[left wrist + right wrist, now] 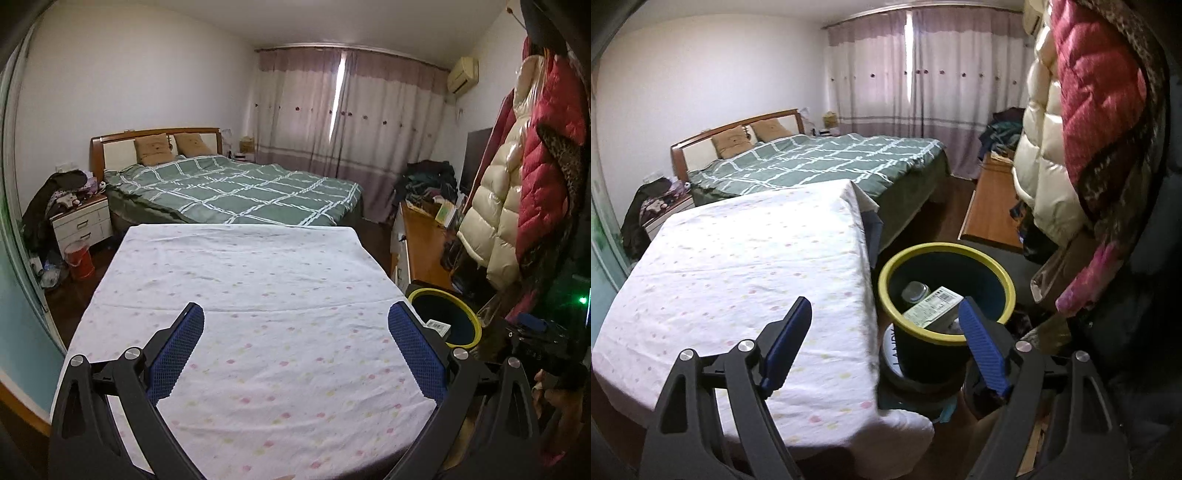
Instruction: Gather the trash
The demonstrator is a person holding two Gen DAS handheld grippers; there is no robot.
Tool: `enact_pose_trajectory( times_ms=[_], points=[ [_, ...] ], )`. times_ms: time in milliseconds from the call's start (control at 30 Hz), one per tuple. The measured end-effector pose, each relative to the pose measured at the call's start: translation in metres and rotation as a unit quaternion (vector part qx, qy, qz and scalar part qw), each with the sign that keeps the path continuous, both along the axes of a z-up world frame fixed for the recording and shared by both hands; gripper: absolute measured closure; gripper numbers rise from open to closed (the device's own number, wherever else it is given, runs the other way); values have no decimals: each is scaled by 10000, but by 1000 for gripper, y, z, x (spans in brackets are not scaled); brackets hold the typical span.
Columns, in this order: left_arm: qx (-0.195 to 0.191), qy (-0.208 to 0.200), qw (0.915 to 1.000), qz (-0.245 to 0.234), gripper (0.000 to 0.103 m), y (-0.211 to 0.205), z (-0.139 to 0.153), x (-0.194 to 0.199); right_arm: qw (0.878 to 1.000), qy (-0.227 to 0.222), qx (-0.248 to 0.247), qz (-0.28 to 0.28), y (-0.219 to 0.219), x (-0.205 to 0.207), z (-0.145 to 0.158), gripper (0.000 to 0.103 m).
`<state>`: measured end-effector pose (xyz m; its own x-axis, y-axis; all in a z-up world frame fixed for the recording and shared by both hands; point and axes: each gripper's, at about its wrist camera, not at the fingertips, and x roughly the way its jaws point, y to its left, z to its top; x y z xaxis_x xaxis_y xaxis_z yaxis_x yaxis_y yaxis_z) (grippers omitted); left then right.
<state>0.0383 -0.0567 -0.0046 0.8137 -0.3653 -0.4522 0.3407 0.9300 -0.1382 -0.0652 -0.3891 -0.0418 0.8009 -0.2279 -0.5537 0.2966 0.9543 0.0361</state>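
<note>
Bedroom: one bin (945, 295) holding one box (932, 306), one jar (915, 291); both jaws apart.

light: dim here, daylight through my curtain gap (338, 96)
edges: heavy fisheye bend, dark corners
focus: soft

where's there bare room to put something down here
The white dotted cloth is bare from the left gripper to its far edge by the green bed. Crowded: the yellow-rimmed bin holds a jar and carton.
</note>
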Motion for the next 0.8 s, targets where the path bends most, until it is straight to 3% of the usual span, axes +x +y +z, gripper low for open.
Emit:
enact_pose_trajectory(
  times_ms=[500, 800],
  points=[
    [-88, -43, 9995, 313, 5, 36, -4, -29, 9999, -125, -36, 18, 15, -19, 4, 25],
    [-17, 17, 9994, 348, 5, 28, 0, -28, 9998, -208, -21, -33, 12, -23, 6, 24]
  ],
)
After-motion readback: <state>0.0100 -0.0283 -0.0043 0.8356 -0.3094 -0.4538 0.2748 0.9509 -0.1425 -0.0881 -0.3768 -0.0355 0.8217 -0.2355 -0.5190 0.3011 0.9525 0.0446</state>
